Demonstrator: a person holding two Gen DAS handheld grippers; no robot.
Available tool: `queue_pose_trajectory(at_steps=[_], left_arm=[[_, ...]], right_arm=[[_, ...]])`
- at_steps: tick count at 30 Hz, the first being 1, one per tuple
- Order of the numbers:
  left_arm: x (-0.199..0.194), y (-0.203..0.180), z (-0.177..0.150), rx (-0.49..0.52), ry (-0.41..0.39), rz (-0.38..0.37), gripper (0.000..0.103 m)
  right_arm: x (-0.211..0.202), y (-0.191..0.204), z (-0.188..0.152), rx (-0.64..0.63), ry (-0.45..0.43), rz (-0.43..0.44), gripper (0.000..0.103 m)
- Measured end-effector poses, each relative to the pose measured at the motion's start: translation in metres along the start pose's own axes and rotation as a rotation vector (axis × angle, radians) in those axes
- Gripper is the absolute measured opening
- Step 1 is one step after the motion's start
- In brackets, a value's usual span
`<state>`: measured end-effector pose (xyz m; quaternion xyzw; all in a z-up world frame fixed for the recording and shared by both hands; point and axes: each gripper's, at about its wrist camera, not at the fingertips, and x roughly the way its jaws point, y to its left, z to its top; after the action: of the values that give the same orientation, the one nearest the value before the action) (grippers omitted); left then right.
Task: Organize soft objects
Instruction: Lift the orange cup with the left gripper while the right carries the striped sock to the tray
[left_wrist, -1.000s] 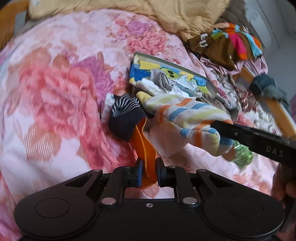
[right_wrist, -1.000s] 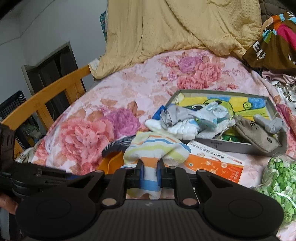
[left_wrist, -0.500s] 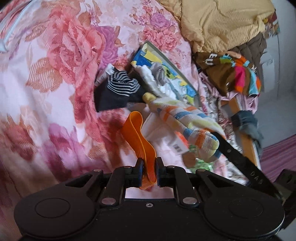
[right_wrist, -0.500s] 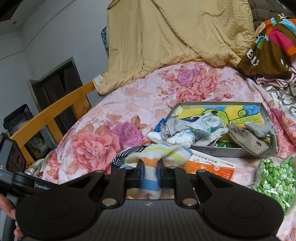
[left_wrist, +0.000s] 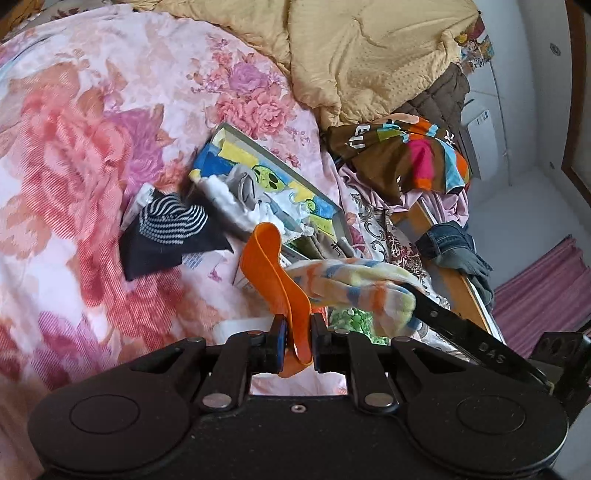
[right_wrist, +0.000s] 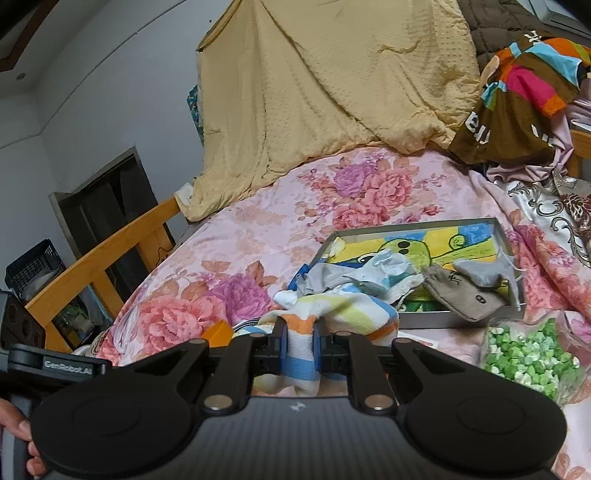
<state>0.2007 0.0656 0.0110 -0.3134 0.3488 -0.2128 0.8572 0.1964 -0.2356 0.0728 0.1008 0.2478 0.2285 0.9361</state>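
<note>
Bedding fills both views: a pink floral bedspread (left_wrist: 92, 155) covers the bed, with a tan quilt (right_wrist: 325, 92) heaped at the far end and a wooden bed rail (right_wrist: 99, 254) far left of the right gripper.

Left wrist view, left to right: a black sock with a striped cuff (left_wrist: 166, 236) lies on the bedspread ahead and left of the left gripper (left_wrist: 294, 343). That gripper is pinched tight on an orange sock (left_wrist: 273, 266), which curls up and forward from between its pads. Beyond it sits a shallow cartoon-printed box (left_wrist: 258, 173) holding white and grey socks. To the right, a pastel striped sock (left_wrist: 354, 284) hangs from the tip of the right gripper, lifted clear of the bedspread and touching the orange sock. A multicoloured brown garment (left_wrist: 406, 155) lies far right.

Right wrist view, left to right: the left gripper's black body shows at the left edge, a hand (right_wrist: 14, 435) below it. The right gripper (right_wrist: 298, 350) is clamped on the pastel striped sock (right_wrist: 332, 314). Ahead and right, the box (right_wrist: 413, 227) holds a tan sock (right_wrist: 461, 295) and a grey sock (right_wrist: 480, 273). A clear bag of green pieces (right_wrist: 528, 354) lies just right of the gripper.
</note>
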Motion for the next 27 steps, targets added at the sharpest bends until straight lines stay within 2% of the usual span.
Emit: queue_pose_trajectory(at_steps=[3, 9, 14, 22, 27], left_arm=[[0.01, -0.009, 0.009, 0.07, -0.021, 0.025, 0.014], [0.034, -0.039, 0.045, 0.224, -0.107, -0.008, 0.014], [0.077, -0.048, 0.077, 0.283, -0.141, -0.002, 0.015], [0.141, -0.02, 0.105, 0.234, -0.172, -0.004, 0.015], [0.162, 0.012, 0.111, 0.145, -0.161, 0.013, 0.015]], right_arm=[[-0.002, -0.003, 0.004, -0.02, -0.014, -0.014, 0.015], [0.013, -0.012, 0.032, -0.071, -0.06, -0.051, 0.015], [0.041, -0.034, 0.06, -0.071, -0.113, -0.084, 0.015], [0.101, -0.063, 0.081, -0.062, -0.135, -0.156, 0.015], [0.14, -0.068, 0.08, -0.058, -0.09, -0.18, 0.015]])
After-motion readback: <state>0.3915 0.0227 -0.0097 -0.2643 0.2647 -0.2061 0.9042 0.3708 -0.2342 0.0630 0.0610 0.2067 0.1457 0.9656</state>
